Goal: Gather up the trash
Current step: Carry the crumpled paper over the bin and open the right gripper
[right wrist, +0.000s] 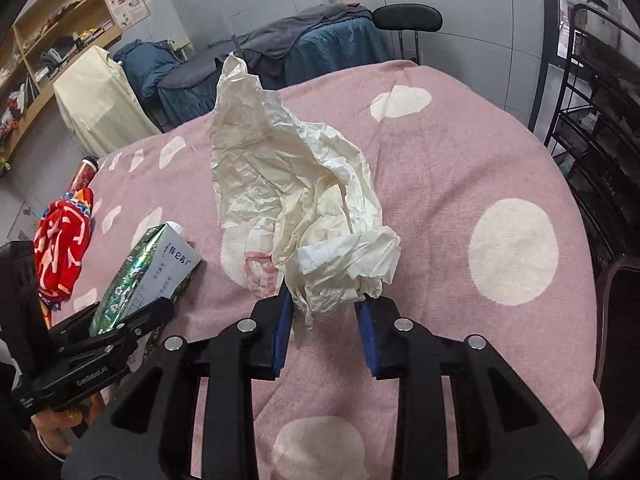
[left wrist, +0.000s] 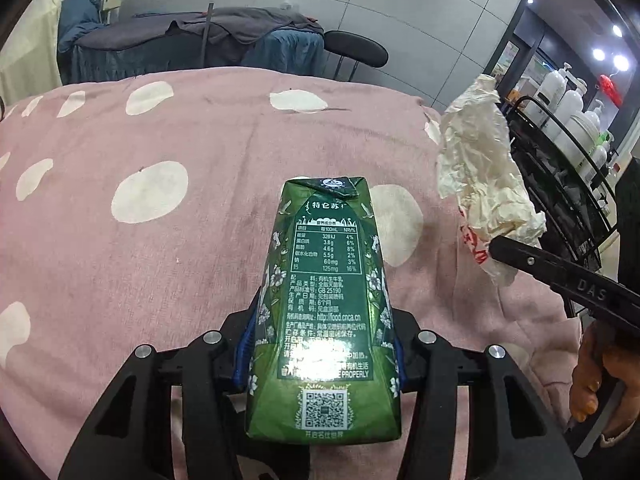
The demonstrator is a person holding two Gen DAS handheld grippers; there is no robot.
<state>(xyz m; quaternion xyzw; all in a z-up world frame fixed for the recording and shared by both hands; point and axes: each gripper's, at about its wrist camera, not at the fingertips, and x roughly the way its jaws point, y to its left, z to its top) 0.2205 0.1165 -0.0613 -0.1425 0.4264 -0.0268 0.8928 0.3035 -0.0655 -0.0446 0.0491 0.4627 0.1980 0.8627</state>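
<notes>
My left gripper is shut on a green milk carton, held above a pink blanket with white dots. The carton also shows in the right wrist view, clamped in the left gripper. My right gripper is shut on a crumpled cream paper wrapper, which sticks up from between the blue pads. In the left wrist view the wrapper hangs at the right, pinched by the right gripper.
A red patterned cloth and a red bottle lie at the blanket's left edge. A black metal rack with white bottles stands to the right. A grey-covered bed, a stool and wooden shelves are behind.
</notes>
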